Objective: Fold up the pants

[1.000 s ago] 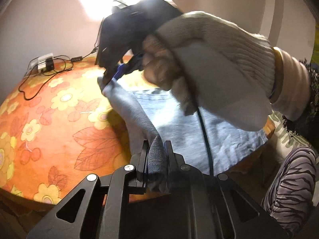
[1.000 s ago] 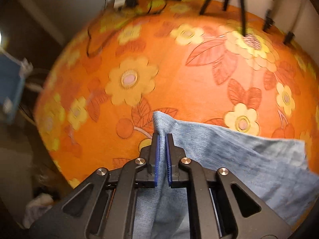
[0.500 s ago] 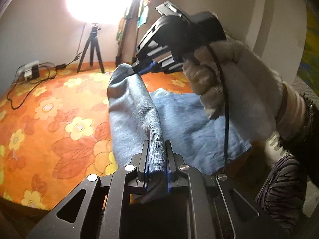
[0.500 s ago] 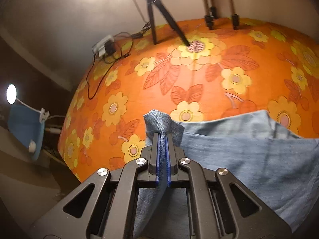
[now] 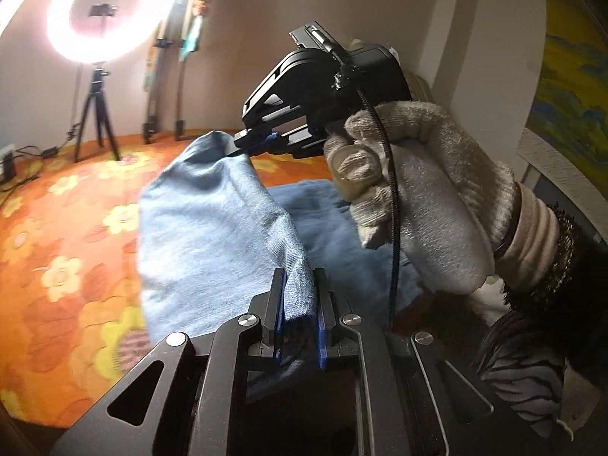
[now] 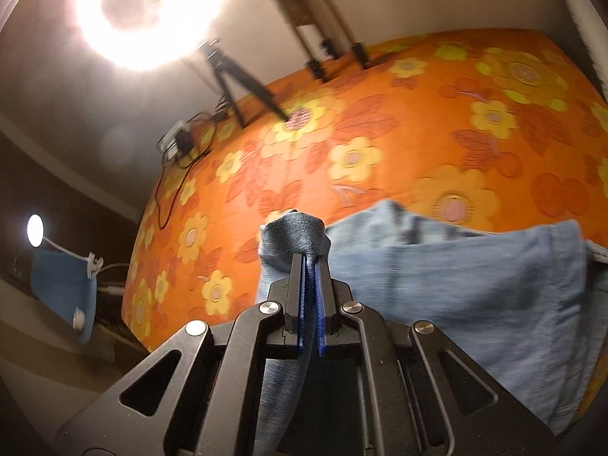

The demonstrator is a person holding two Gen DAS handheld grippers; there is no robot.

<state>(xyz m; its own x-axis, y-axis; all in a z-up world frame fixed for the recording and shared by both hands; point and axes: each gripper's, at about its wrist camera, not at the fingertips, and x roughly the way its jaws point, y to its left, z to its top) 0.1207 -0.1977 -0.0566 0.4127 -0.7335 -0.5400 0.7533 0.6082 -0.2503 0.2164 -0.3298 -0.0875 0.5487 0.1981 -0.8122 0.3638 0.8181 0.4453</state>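
Both grippers pinch pants [image 6: 475, 285] above orange floral bedspread [image 6: 418, 114], ring light [image 5: 102, 11] behind.

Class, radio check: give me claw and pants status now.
Left claw shut on pants. Right claw shut on pants, fabric lifted off the orange floral cloth. Nothing in the way.

The pants [image 5: 212, 228] lie at the near edge of the worktop [image 5: 57, 235], one fold raised between the left tongs [image 5: 300, 304] in front and the right tongs [image 5: 258, 142] behind. At the worktop's far edge stands a tripod [image 5: 95, 117] with a ring light [image 5: 106, 7]; a power strip [image 6: 176, 144] lies left of it.
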